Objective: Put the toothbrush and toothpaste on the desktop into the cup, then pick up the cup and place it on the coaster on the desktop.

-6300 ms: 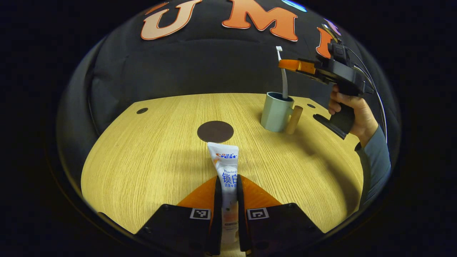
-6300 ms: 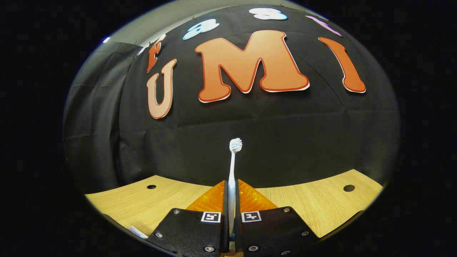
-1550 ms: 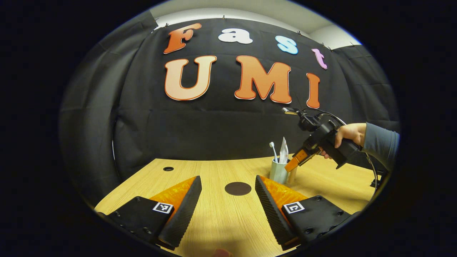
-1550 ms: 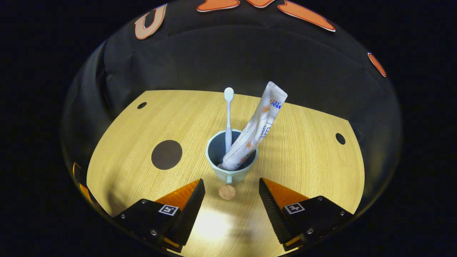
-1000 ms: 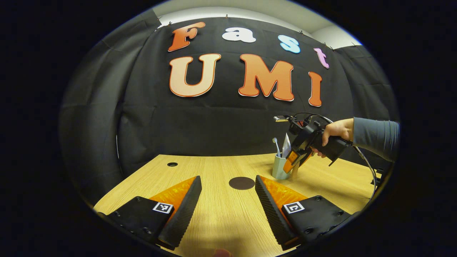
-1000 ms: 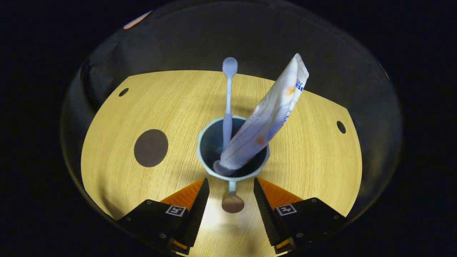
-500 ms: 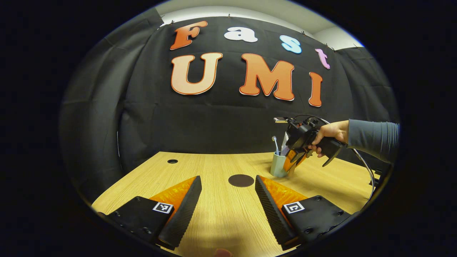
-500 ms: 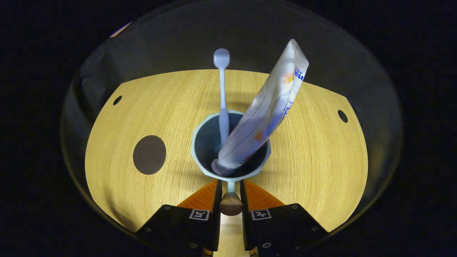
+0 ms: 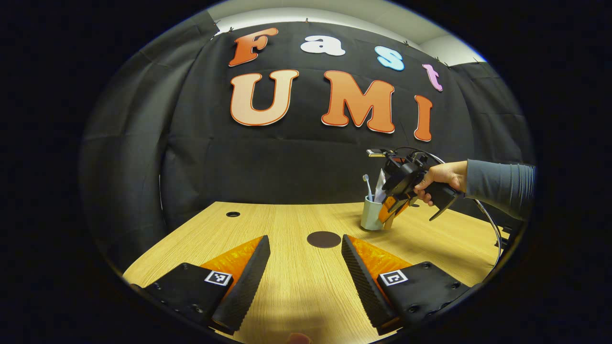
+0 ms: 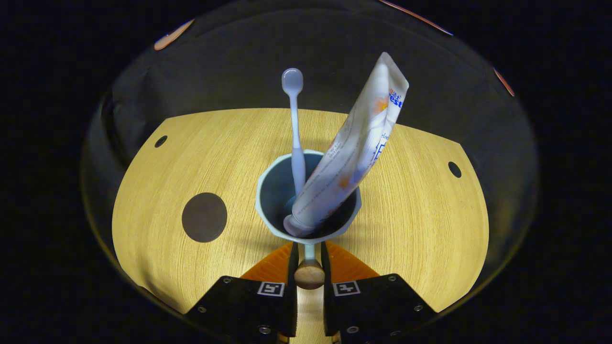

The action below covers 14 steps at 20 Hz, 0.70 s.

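Since the brush (image 10: 293, 129) and paste (image 10: 349, 153) stand in the cup (image 10: 267, 210), the right gripper (image 10: 309, 267) pinches its handle (image 10: 309, 276) to carry it left to the coaster (image 10: 204, 217); the left gripper (image 9: 306, 267) waits spread near.

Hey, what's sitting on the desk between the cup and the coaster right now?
Nothing: in the right gripper view the stretch of desk between the cup and the coaster is bare wood. The left gripper view shows the same gap.
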Tool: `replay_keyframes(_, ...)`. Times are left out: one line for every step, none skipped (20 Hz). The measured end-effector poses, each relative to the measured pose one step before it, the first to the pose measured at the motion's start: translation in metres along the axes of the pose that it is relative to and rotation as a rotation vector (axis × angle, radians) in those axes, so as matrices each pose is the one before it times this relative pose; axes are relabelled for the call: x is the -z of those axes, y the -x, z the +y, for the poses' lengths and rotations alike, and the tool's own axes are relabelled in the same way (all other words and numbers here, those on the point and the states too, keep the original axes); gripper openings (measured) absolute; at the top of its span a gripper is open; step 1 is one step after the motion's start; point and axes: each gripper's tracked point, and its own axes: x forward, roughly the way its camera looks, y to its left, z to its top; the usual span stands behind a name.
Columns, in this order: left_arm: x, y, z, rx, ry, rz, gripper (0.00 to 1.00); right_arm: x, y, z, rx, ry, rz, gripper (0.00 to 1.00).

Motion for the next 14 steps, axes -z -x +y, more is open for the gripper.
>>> replay_keyframes(0.00024,-0.00014,-0.00133,0.00127,0.00145,0.00508,0.96,0.00049,0.00047,0.00242,-0.00585,-0.00115,-0.00109,0.22)
replay_keyframes(0.00215,0.00074,0.00033,-0.0021,-0.00062,-0.00104,0.96,0.00015,0.00062,0.00222,-0.01177,0.00453,-0.00087,0.22)
replay_keyframes(-0.00106,-0.00005,-0.00195,0.00301,0.00014,-0.00456,0.96,0.0002,-0.00124,0.00012,-0.01391,0.01009,-0.00174,0.22)
replay_keyframes(-0.00193,0.00014,-0.00269,0.00368,-0.00205,-0.00307,0.96,-0.00061,-0.00015,0.0002,-0.00893,0.00778,-0.00236,0.23)
replay_keyframes(-0.00138,-0.00005,-0.00217,0.00261,-0.0061,-0.0032,0.96,0.00041,-0.00157,-0.00001,-0.0066,0.01026,-0.00363,0.22)
replay_keyframes(-0.0004,0.00158,-0.00097,0.0011,-0.00765,-0.00362,0.96,-0.0024,0.00037,0.00007,-0.004,0.00944,-0.00577,0.22)
replay_keyframes(-0.00251,-0.00027,-0.00049,-0.00062,-0.00599,-0.00465,0.96,0.00035,0.00002,0.00057,-0.00489,0.0105,-0.00489,0.22)
replay_keyframes(-0.0001,0.00056,0.00182,0.00025,-0.00213,-0.00293,0.96,-0.00119,0.0006,-0.00003,-0.00586,0.00929,-0.00311,0.22)
replay_keyframes(-0.00126,0.00005,-0.00008,-0.00053,0.00067,-0.00016,0.96,-0.00067,-0.00028,0.00069,-0.00569,0.00924,-0.00481,0.22)
replay_keyframes(0.00127,0.0015,0.00113,-0.00215,0.00073,-0.00183,0.96,-0.0014,0.00066,0.00013,-0.00458,0.01054,-0.00332,0.22)
replay_keyframes(0.00013,0.00073,0.0018,-0.00251,0.00151,0.00144,0.96,-0.00027,-0.00015,0.00016,-0.00398,0.01352,-0.00326,0.22)
replay_keyframes(0.00219,0.00048,0.00056,-0.00059,0.00314,0.00259,0.96,-0.00081,0.00034,-0.00002,-0.00499,0.00963,-0.00223,0.22)
replay_keyframes(0.0013,0.00073,0.00019,-0.00259,0.00175,0.00308,0.96,0.00002,-0.00033,0.00044,-0.00774,0.00965,-0.00069,0.23)
replay_keyframes(0.00087,-0.00015,0.00198,0.00035,0.00204,0.00292,0.96,-0.00027,-0.00056,0.00001,-0.00786,0.00932,-0.00013,0.23)
